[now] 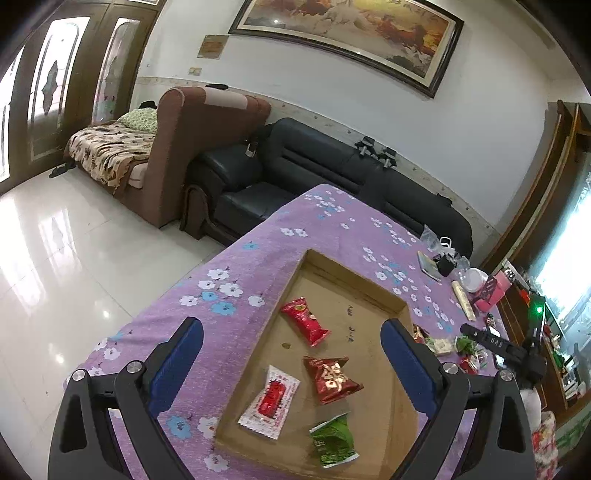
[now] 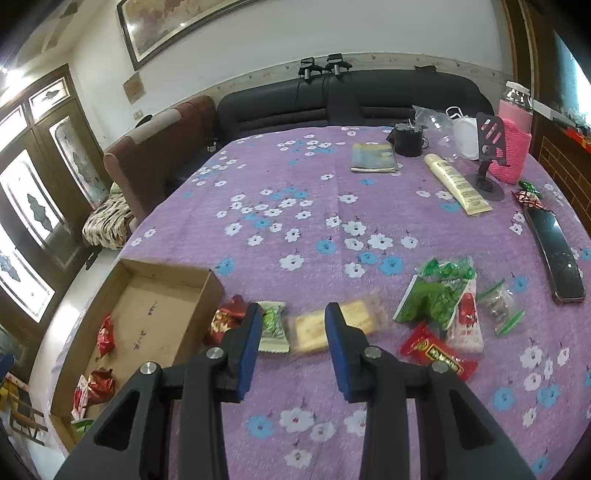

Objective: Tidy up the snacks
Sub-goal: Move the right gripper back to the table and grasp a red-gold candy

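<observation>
Home living room: sofa (image 1: pixel 295 166), painting (image 1: pixel 351 33)

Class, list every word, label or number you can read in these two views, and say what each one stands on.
"DAB": white letters on the black body of the right gripper, left wrist view; uncertain.
Snack packets, cream tube, pen marks in the cardboard box: too blurred to read.

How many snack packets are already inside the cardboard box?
4: a red packet toward the far end, a dark red one mid-box, a white-and-red one beside it, and a green one nearest the camera. None seems hidden in the cardboard box.
</observation>
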`<state>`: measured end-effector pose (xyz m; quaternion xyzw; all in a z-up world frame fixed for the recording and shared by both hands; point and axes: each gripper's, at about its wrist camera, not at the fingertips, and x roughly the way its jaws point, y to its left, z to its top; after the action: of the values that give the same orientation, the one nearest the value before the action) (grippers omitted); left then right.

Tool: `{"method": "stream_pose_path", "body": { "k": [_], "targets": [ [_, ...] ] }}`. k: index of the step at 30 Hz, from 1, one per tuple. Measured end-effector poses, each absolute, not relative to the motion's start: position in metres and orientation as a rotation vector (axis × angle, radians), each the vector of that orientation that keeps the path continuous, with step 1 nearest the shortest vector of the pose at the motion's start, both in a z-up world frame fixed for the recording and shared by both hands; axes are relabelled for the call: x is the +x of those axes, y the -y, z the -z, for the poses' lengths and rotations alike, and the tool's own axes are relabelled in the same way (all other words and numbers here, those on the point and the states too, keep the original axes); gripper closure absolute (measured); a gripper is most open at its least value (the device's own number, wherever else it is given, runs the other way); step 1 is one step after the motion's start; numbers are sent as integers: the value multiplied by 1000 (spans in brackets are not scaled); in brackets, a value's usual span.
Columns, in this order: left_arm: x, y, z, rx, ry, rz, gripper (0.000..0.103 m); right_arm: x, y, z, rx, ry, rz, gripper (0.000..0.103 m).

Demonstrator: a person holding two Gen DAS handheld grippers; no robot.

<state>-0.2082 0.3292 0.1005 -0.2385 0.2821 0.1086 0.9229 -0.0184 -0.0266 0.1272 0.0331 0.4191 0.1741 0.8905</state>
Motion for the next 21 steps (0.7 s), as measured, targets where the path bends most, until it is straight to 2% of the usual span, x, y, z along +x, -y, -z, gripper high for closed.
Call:
{"method": "stream_pose_path", "body": {
  "k": [8,21],
  "targets": [
    [-209,-335,-86,-504,-615,-230,5,27,31,-123,129,-933,-362,69],
    [-198,-326,-76,-499,-646,-199,5,51,-58,-80,-80,-1101,-459,70]
  ]
}}
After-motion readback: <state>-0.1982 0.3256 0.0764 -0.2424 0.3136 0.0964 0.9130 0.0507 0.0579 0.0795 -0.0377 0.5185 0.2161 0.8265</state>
